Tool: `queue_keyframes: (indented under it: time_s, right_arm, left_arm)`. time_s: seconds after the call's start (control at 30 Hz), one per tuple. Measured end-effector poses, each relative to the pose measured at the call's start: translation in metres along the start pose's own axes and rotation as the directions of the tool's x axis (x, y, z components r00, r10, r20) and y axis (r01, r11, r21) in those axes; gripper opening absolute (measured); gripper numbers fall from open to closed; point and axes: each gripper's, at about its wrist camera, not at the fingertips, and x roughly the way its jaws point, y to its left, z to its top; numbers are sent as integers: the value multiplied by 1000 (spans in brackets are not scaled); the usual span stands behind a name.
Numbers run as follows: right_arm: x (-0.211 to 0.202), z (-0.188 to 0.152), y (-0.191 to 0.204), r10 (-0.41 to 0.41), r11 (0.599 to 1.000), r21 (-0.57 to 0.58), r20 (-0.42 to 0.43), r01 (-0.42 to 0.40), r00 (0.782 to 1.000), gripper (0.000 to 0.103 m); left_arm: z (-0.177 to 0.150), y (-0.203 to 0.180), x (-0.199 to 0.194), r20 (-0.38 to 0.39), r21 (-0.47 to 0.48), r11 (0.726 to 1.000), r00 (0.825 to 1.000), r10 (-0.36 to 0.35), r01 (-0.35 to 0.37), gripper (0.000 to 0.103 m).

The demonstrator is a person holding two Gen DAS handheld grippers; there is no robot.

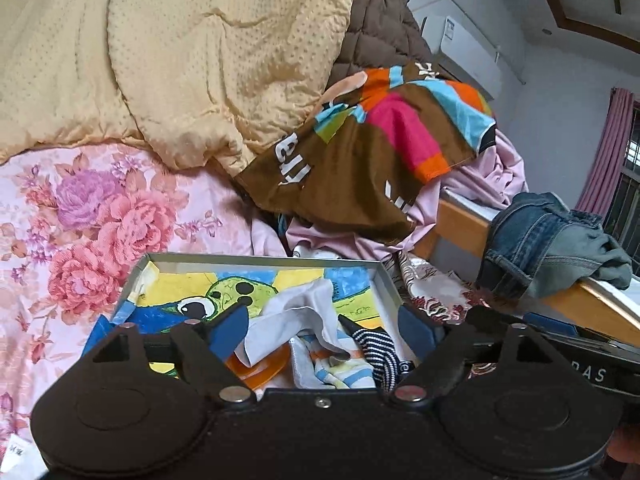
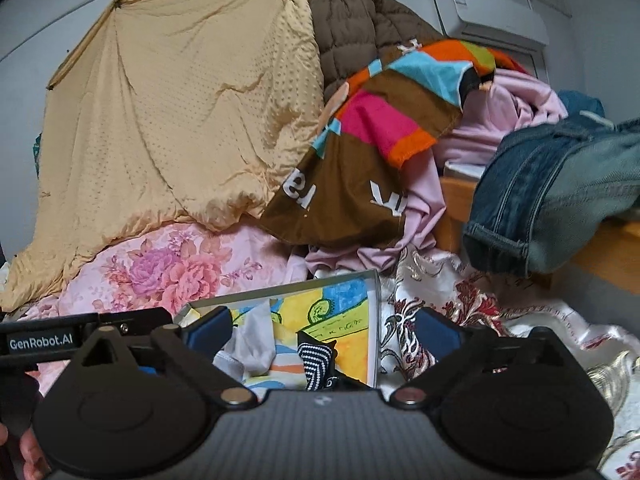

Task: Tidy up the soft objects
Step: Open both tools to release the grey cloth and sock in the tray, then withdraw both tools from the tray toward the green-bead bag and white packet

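both the left gripper (image 1: 322, 330) and right gripper (image 2: 324, 330) gape wide, empty, above the box (image 1: 256, 258) of socks (image 1: 316, 320); drop seems done; next comes fetching another soft item.

You see a white air conditioner (image 2: 494, 14) mounted high on the wall, and a pink curtain (image 1: 608, 152) hanging beside a barred window (image 1: 628, 196). A wooden bed frame (image 1: 460, 224) runs along the right.

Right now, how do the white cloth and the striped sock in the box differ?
The white cloth is plain and pale; the striped sock is dark with thin white stripes. The cloth is larger and drapes across the middle of the box; the sock is bunched smaller at its right. Both lie crumpled inside, held by neither gripper.
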Motion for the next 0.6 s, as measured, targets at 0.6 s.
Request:
queue_keyframes:
  time_s: [0.6]
  right_arm:
    - [-63,-2,3,-6,1000,10,113,4,994,103]
  left_arm:
    - [-5,-7,-70,35,29,1000,999,2,-3,98]
